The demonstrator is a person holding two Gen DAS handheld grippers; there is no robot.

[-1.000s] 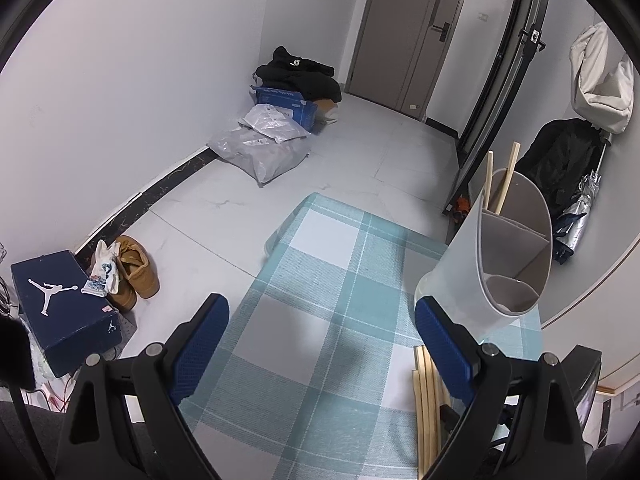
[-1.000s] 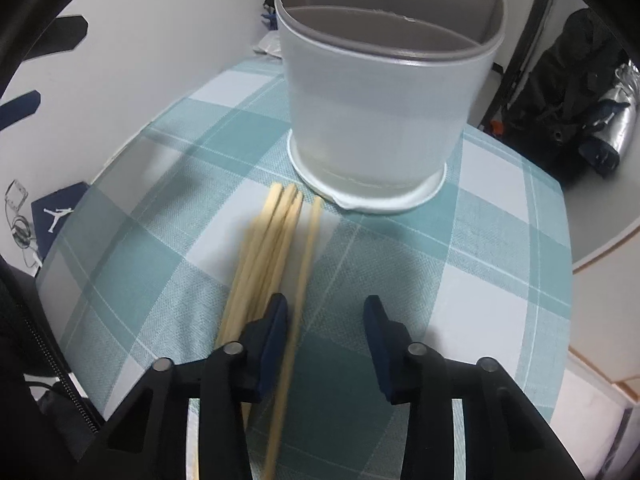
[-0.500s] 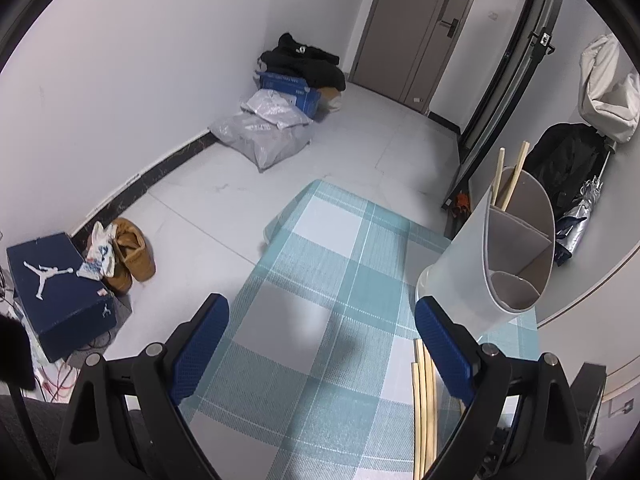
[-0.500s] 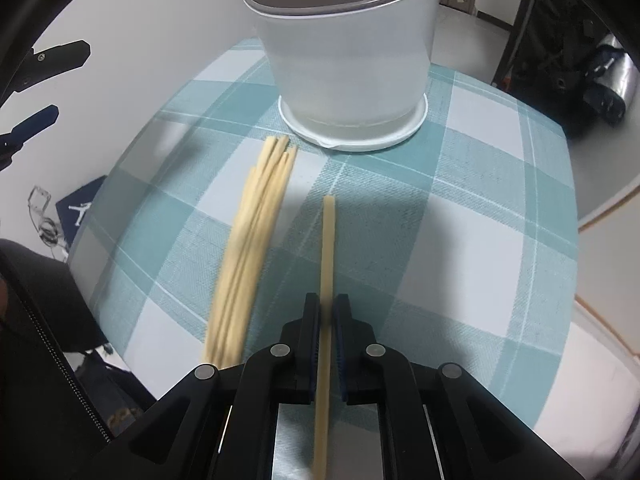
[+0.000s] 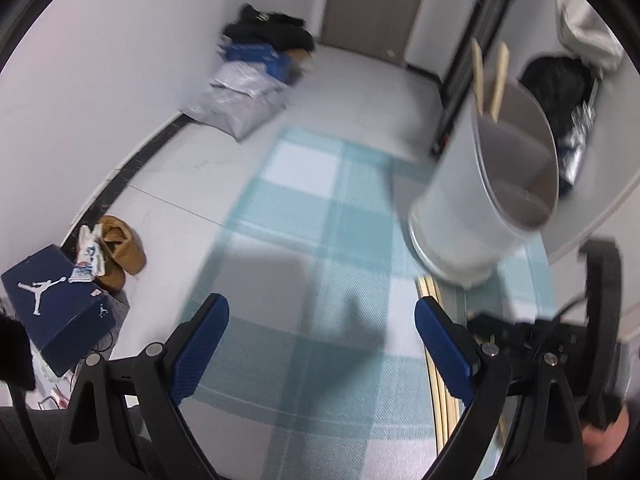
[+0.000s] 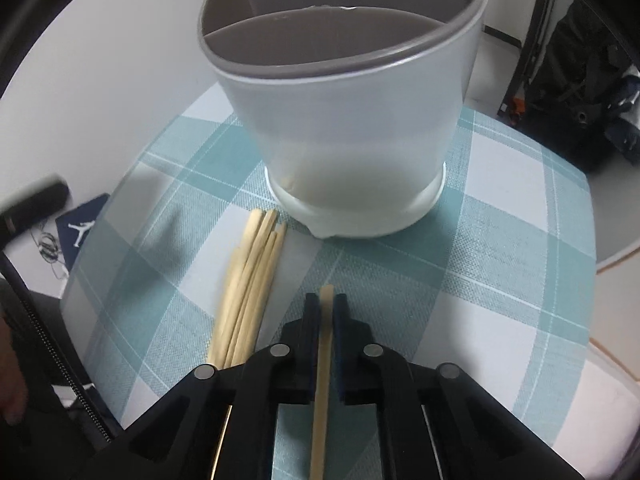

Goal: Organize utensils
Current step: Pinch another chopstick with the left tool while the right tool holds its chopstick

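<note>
My right gripper (image 6: pixel 326 300) is shut on one wooden chopstick (image 6: pixel 323 344) and holds it above the checked cloth, tip toward the white utensil holder (image 6: pixel 352 120). A bundle of several chopsticks (image 6: pixel 252 280) lies on the cloth to the left of it. In the left wrist view my left gripper (image 5: pixel 320 344) is open and empty above the cloth; the holder (image 5: pixel 488 184) stands at its right with two chopsticks (image 5: pixel 488 76) upright in the back compartment, and the bundle (image 5: pixel 436 344) lies by the right finger.
The table has a teal checked cloth (image 6: pixel 500 248) with edges close on the left and right. On the floor lie a blue shoebox (image 5: pixel 56 304), brown shoes (image 5: pixel 120 248) and bags (image 5: pixel 240 100). Dark clothes hang at the right (image 6: pixel 592 80).
My right gripper closed on one chopstick, lifted it off the cloth and moved closer to the holder. The left gripper stayed open and shifted a little.
</note>
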